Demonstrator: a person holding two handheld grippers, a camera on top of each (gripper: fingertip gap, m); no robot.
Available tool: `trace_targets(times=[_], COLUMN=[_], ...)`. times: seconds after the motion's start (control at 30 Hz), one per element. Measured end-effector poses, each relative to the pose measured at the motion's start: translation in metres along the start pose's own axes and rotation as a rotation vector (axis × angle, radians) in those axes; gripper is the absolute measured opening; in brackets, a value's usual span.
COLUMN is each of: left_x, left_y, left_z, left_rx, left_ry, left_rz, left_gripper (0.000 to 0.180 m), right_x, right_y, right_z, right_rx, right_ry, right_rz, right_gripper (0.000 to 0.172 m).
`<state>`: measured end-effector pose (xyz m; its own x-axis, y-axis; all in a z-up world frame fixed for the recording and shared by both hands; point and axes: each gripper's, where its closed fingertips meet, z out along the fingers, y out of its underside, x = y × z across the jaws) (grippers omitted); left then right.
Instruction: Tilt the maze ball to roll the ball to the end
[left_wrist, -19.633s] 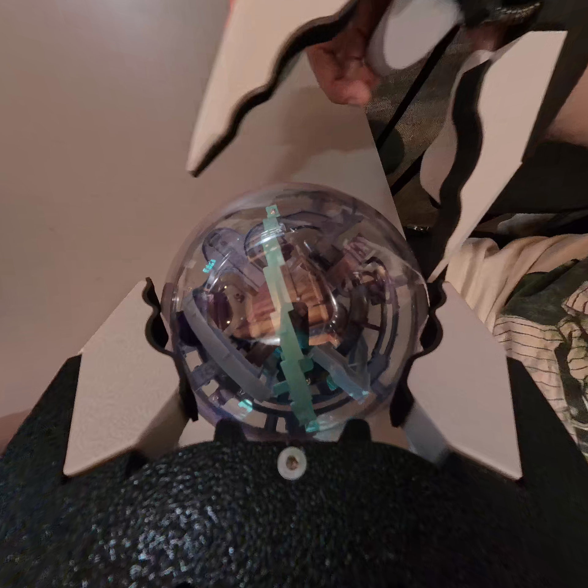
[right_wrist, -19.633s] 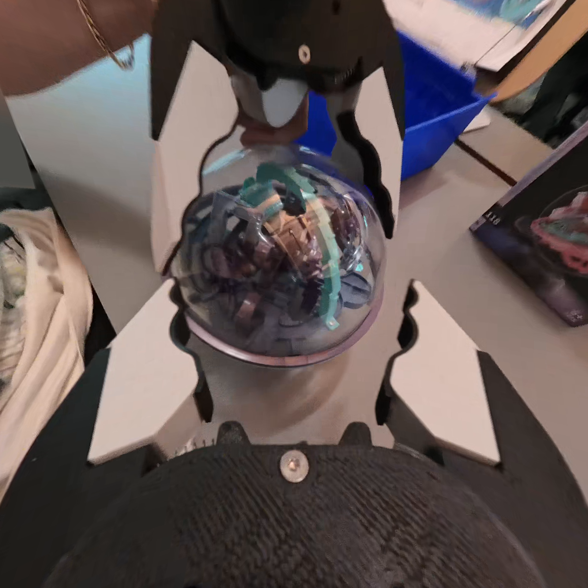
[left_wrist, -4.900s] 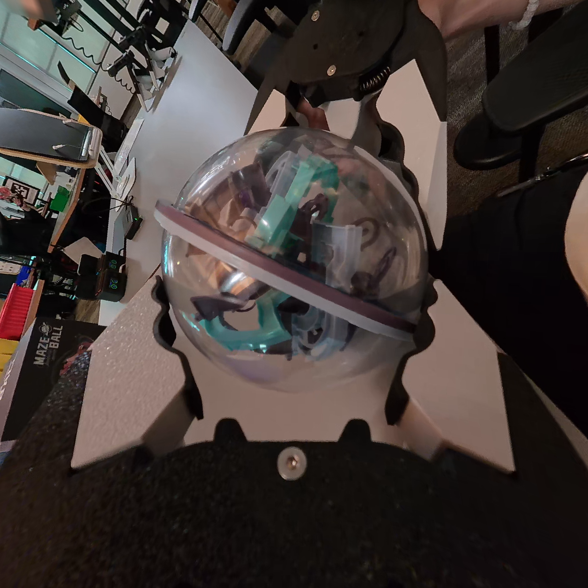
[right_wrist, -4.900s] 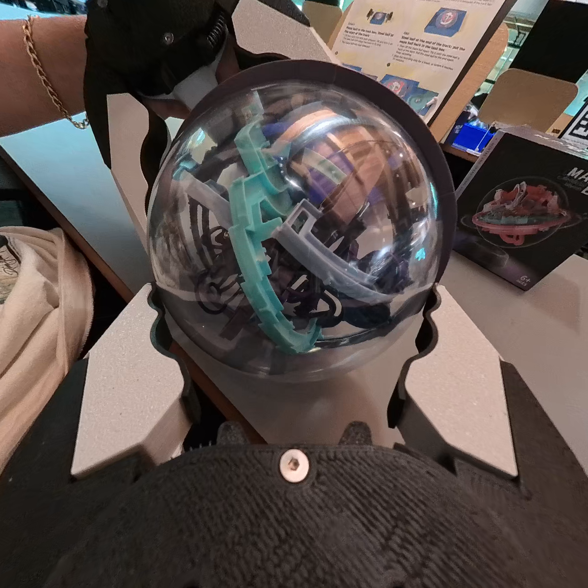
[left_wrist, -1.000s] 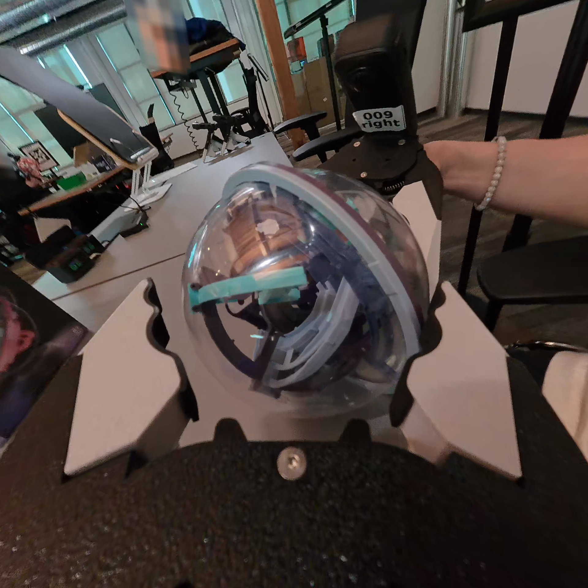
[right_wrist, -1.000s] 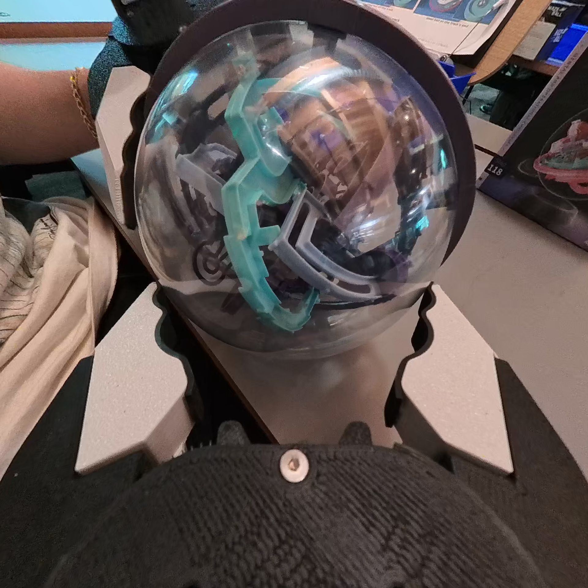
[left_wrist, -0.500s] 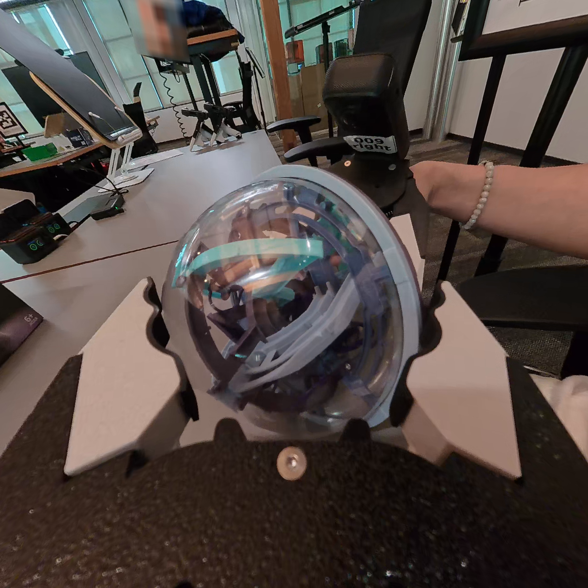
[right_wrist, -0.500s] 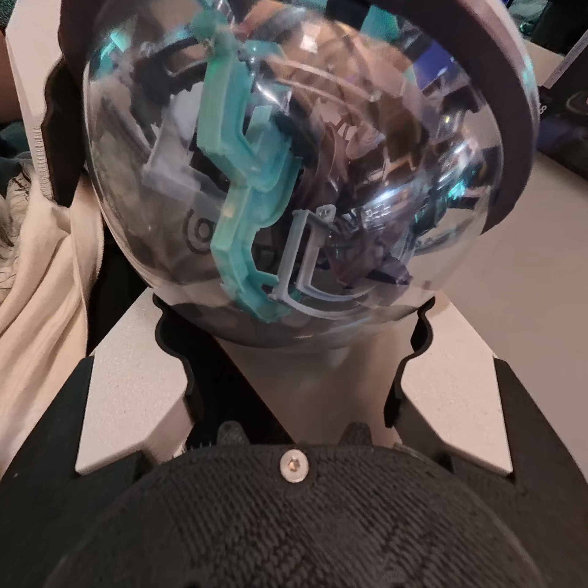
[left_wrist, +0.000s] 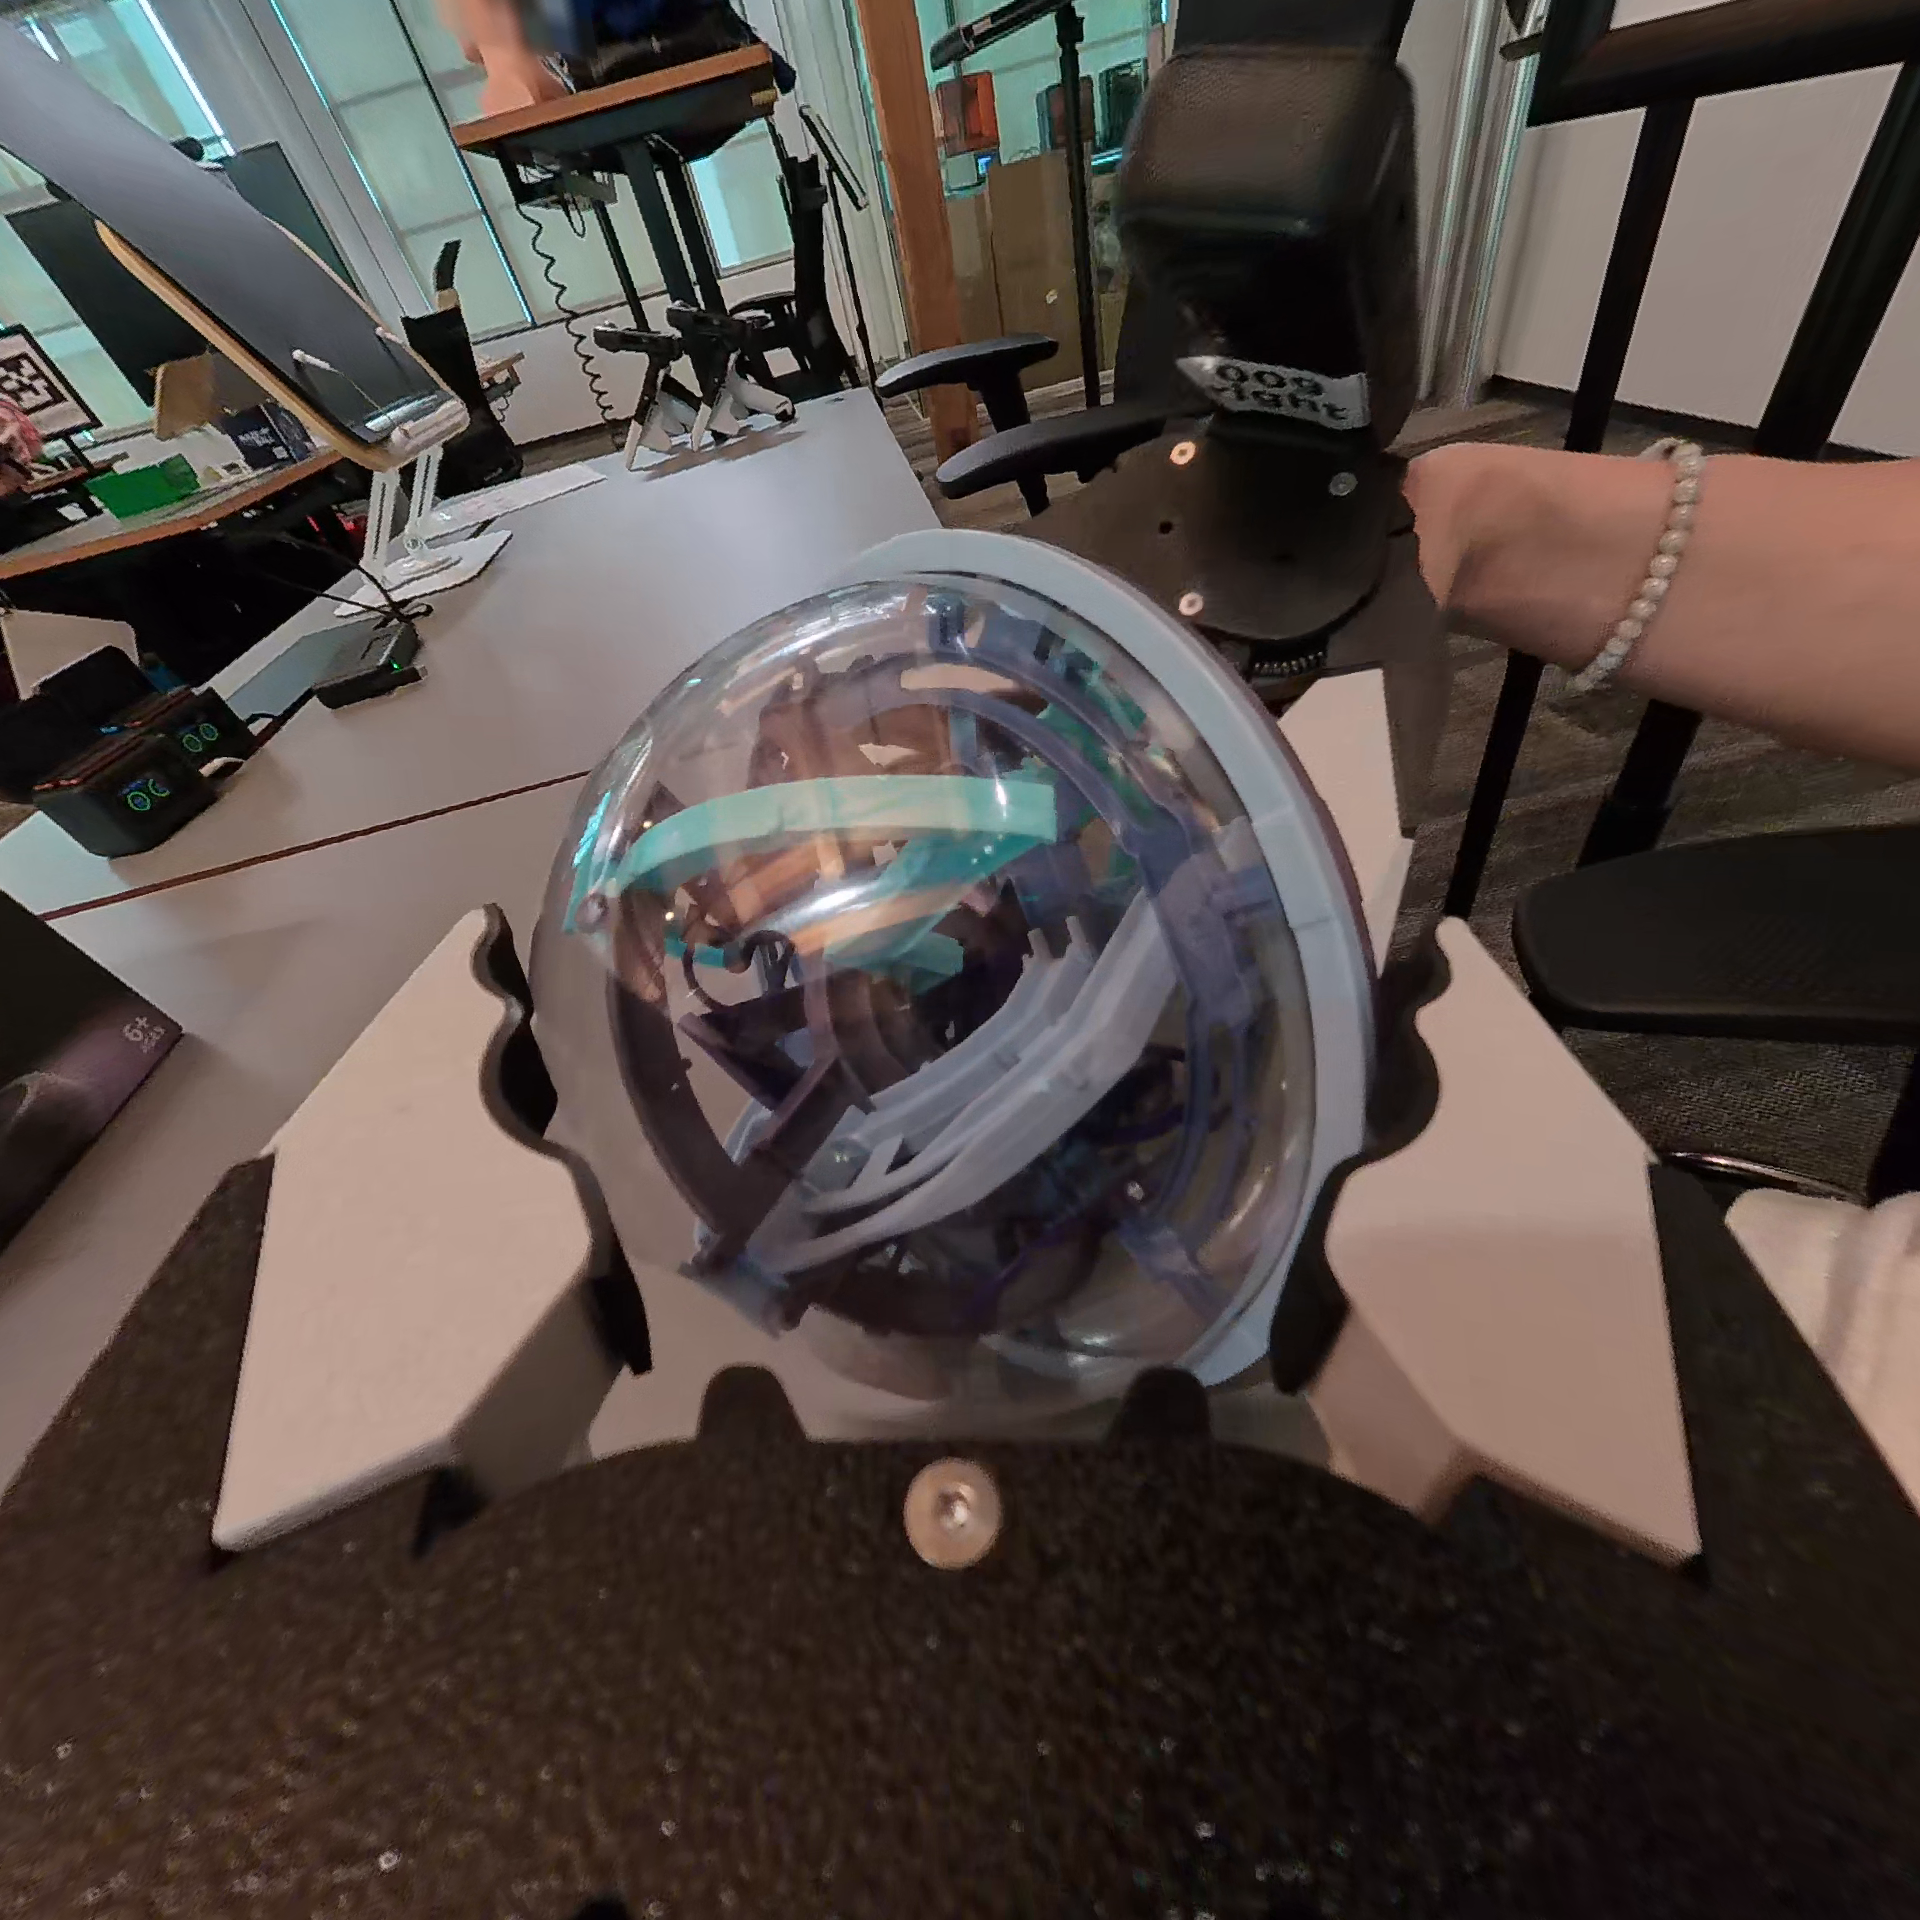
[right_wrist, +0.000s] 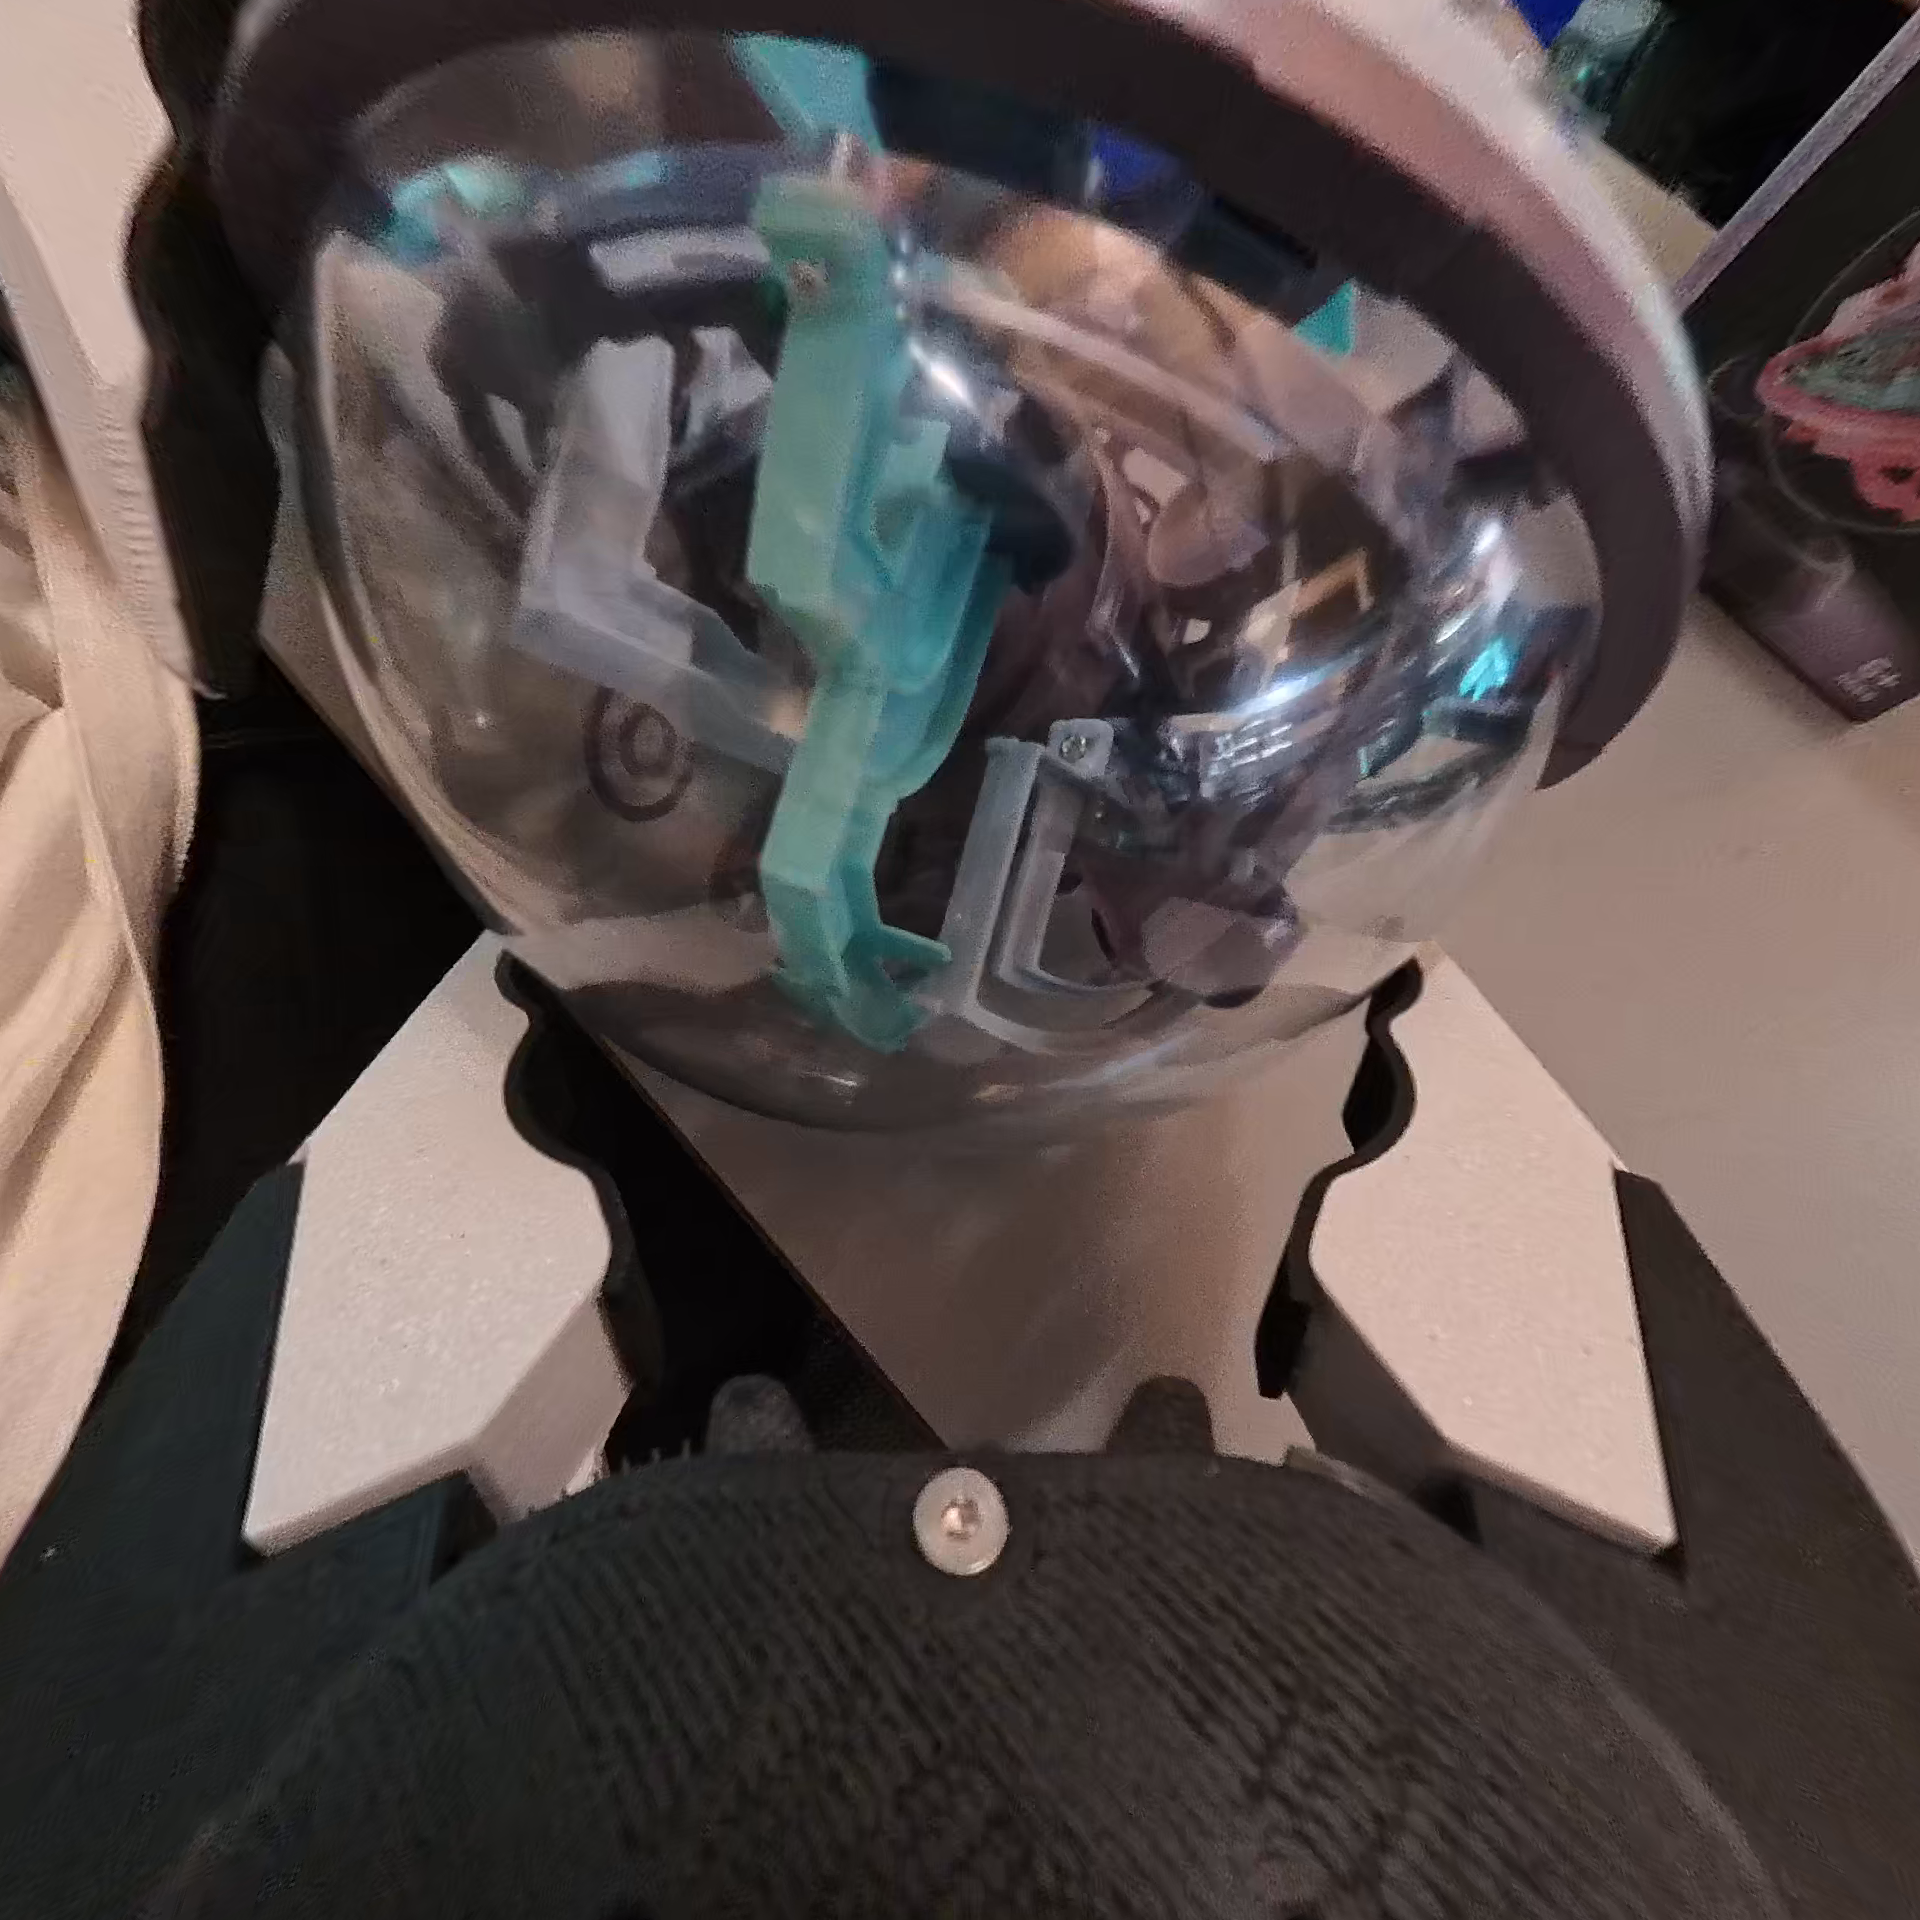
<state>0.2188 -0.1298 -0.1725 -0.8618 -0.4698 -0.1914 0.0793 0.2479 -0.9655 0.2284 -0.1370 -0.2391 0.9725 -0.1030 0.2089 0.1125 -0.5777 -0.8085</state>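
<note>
the clear maze ball (left_wrist: 956, 997) is clamped between the dark wavy pads of the left gripper (left_wrist: 956, 1039), its pale equator ring (left_wrist: 1320, 935) stood almost upright against the right-hand finger, so its axis runs across the jaws. on the far side, the right gripper (right_wrist: 956, 1049) is closed on the same sphere (right_wrist: 935, 582), above the grey table (left_wrist: 312, 935).

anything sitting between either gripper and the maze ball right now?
Nothing visible. The maze ball sits directly between the left gripper fingers, its shell against both pads. From the right wrist view the maze ball fills the mouth of the right gripper with no object between; contact at those pads is harder to confirm.
</note>
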Motion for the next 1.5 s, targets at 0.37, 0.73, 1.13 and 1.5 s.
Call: trace_targets(times=[0.37,0.73,1.13,1.5], left_x=[0.001,-0.007,-0.009,-0.004], left_y=[-0.001,0.008,0.017,0.015], left_z=[0.002,0.0,0.003,0.004], left_rx=[-0.004,0.074,0.025,0.074], left_ry=[0.001,-0.081,-0.08,-0.153], left_rz=[-0.032,-0.319,-0.347,-0.387], left_gripper=[0.152,0.158,0.157,0.158], right_x=[0.001,0.0,0.007,0.003], right_y=[-0.024,-0.02,-0.018,-0.012], right_z=[-0.011,-0.01,-0.015,-0.016], right_rx=[0.114,0.151,0.077,0.099], right_ry=[0.004,0.016,-0.046,-0.027], right_rz=[0.016,0.078,0.042,0.058], right_gripper=[0.155,0.155,0.149,0.15])
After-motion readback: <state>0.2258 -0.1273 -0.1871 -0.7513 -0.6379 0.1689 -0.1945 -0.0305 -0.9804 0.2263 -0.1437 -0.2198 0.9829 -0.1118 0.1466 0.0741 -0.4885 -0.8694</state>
